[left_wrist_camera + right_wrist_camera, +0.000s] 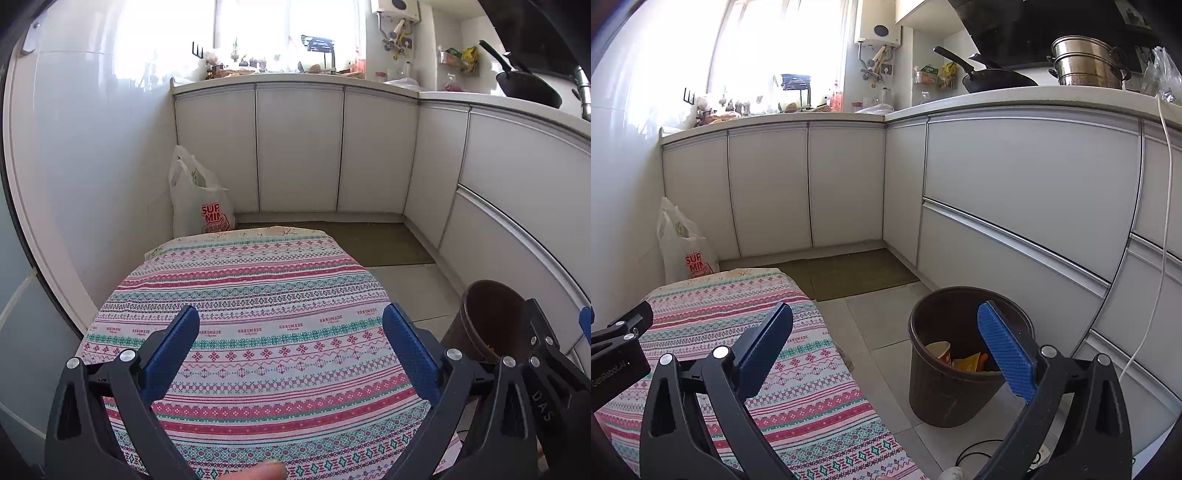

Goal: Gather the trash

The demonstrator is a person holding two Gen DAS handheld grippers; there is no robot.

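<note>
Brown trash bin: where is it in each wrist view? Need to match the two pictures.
Left wrist: brown trash bin at the lower right edge, on the floor beside the patterned tablecloth, partly hidden by the right tool.
Right wrist: bin lower centre-right, in full view, with wrappers inside, behind the open right tool.
Shared landmark: white plastic bag in the far left corner.

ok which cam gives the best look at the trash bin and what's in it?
Right wrist. The brown bin stands whole on the floor tiles beside the patterned table, its mouth open to view, with a paper cup and yellow wrapper inside. Left wrist shows only part of the bin at the right edge, cut off by the right gripper, contents barely visible.
</note>
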